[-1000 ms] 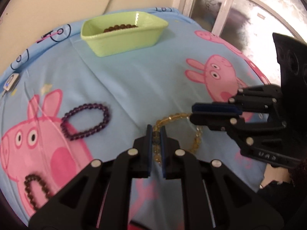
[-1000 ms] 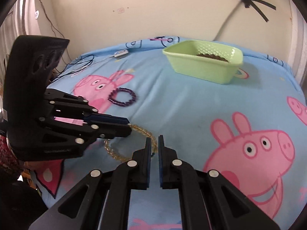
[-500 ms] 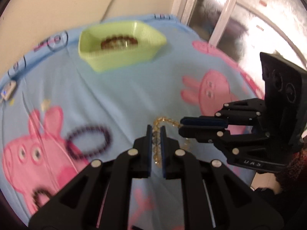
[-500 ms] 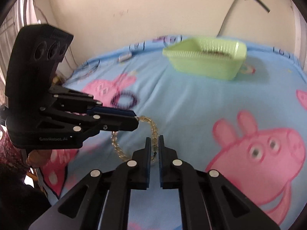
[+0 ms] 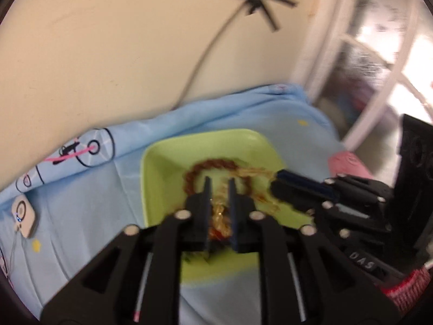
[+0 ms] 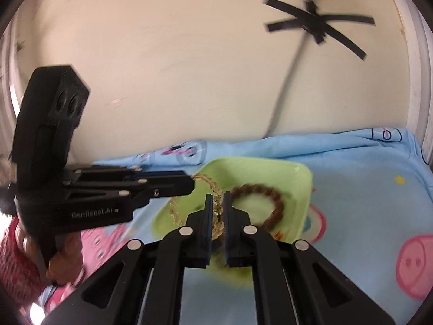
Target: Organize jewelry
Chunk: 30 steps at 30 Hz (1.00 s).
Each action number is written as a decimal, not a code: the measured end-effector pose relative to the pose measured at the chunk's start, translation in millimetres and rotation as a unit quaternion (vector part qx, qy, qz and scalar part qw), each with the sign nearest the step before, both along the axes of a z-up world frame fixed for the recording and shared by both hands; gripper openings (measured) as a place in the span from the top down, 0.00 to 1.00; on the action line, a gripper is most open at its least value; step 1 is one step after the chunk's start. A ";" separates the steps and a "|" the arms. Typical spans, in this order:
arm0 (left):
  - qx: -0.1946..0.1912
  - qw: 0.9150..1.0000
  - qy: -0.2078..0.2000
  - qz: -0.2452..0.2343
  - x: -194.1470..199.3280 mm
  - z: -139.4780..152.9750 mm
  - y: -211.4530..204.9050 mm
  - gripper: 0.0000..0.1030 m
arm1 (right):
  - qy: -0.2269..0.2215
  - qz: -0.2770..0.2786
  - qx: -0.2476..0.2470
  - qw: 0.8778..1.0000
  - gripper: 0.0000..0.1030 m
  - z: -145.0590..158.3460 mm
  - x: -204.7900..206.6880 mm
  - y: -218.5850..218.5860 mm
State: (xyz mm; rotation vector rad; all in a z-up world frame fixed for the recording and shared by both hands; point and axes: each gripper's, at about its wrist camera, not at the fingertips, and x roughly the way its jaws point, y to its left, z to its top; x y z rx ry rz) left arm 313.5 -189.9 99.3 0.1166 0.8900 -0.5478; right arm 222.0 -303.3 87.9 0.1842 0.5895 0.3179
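Note:
A yellow bead bracelet (image 5: 220, 211) (image 6: 213, 192) hangs between both grippers above the green tray (image 5: 162, 168) (image 6: 297, 189). My left gripper (image 5: 219, 187) is shut on one side of it; it also shows from the side in the right wrist view (image 6: 189, 185). My right gripper (image 6: 216, 199) is shut on the other side; it shows in the left wrist view (image 5: 278, 182). A brown bead bracelet (image 5: 211, 165) (image 6: 270, 197) lies inside the tray under the yellow one.
The tray sits on a blue cartoon-pig cloth (image 5: 81, 216) (image 6: 365, 189) near the beige wall. A small white device (image 5: 24, 214) lies on the cloth at the left. A window frame (image 5: 351, 81) stands at the right.
Both grippers have carried the yellow bracelet up off the cloth and forward to above the green tray. The purple and dark bracelets have dropped out of view.

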 end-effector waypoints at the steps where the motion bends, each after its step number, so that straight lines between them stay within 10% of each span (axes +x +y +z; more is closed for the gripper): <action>1: 0.011 1.000 0.006 0.016 9.9 -6.2 1.1 0.74 | 0.002 -0.024 -0.002 1.000 1.00 -2.3 6.0 -5.4; 13: -0.029 0.996 -0.011 0.089 -70.4 10.1 151.1 0.73 | -0.007 0.050 0.061 0.997 0.98 2.1 -72.6 17.0; 19: 0.039 0.987 0.016 0.154 -132.4 -32.0 232.7 0.68 | 0.065 0.133 0.017 0.989 0.98 -38.0 -109.4 86.2; 30: -0.024 0.984 0.041 0.169 -207.0 -58.6 288.7 0.68 | 0.069 0.124 -0.077 0.987 0.98 -52.4 -119.1 155.4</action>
